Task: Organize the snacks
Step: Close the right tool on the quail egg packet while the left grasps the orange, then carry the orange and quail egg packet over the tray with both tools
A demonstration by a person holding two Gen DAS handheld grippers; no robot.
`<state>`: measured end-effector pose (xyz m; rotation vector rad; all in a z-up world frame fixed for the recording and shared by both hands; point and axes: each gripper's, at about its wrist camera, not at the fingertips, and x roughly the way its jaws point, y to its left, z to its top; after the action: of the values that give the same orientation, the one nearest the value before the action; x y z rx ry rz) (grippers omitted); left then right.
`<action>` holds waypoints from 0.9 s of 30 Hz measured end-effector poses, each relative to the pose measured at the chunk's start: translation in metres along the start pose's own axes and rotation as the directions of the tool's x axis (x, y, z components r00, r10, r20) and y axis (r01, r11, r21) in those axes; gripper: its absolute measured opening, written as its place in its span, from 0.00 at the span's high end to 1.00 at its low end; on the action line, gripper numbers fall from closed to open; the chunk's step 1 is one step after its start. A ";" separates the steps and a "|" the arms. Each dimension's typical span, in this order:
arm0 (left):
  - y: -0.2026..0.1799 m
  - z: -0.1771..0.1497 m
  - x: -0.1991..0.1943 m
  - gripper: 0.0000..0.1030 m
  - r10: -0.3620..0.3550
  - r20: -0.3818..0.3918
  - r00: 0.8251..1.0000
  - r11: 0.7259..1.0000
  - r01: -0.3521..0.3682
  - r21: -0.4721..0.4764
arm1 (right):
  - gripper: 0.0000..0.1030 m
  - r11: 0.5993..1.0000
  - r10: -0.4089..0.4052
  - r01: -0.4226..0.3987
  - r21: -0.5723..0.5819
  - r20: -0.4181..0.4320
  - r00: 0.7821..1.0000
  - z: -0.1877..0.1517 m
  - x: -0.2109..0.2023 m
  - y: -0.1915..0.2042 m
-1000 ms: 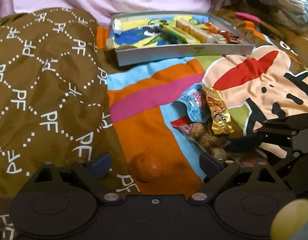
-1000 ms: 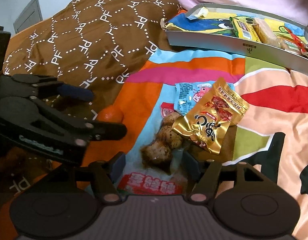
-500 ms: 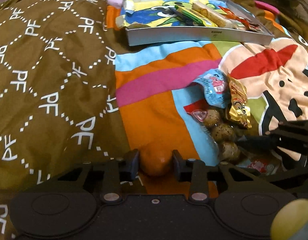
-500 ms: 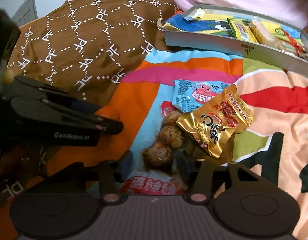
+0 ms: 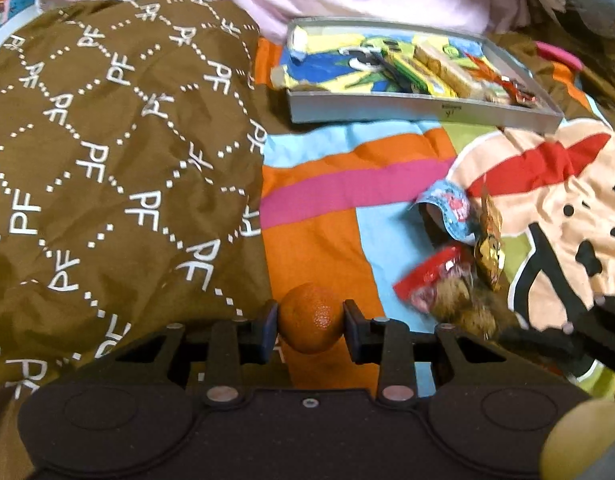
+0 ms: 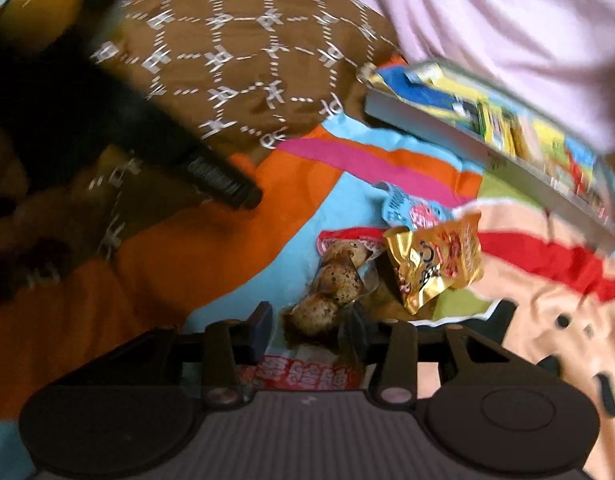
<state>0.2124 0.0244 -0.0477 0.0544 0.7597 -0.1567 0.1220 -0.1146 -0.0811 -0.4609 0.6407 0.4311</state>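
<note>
Bed with a colourful sheet (image 5: 315, 248) and a brown quilt (image 5: 107, 168) to the left. Grey tray (image 5: 423, 110) at the far side already holds several bars and packets, so sorting is partly done. Still loose on the sheet: a blue packet (image 6: 407, 210) and a gold packet (image 6: 435, 260), overlapping. Right gripper (image 6: 307, 330) has just been closing; its fingers pinch the clear egg pack (image 6: 331, 280), red end nearest the camera. Left gripper (image 5: 311, 326) fingers, just closed, clamp a small orange (image 5: 311, 322). Both items have yet to reach the tray.
</note>
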 end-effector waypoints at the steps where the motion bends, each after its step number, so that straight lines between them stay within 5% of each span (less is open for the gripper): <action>1: 0.000 0.001 -0.003 0.65 0.004 0.009 1.000 1.000 -0.004 -0.006 | 0.57 0.999 -0.011 0.011 -0.030 0.004 1.000 -0.001 -0.003 0.004; 10: -0.006 0.007 -0.016 0.65 0.026 0.068 0.997 0.999 -0.023 -0.044 | 0.57 0.959 -0.111 0.123 -0.254 0.062 0.992 -0.021 -0.024 0.027; 20: -0.019 0.028 -0.016 0.65 0.048 0.122 0.991 0.997 -0.040 -0.069 | 0.57 0.939 -0.171 0.207 -0.273 0.149 0.974 -0.012 -0.030 -0.002; 27: -0.034 0.062 -0.006 0.65 0.062 0.165 0.984 0.994 -0.047 -0.094 | 0.57 0.918 -0.237 0.304 -0.255 0.261 0.936 0.006 -0.023 -0.044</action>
<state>0.2447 -0.0153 0.0015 -0.0234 0.5960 -0.0732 0.1308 -0.1525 -0.0500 -0.7610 0.2847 0.3056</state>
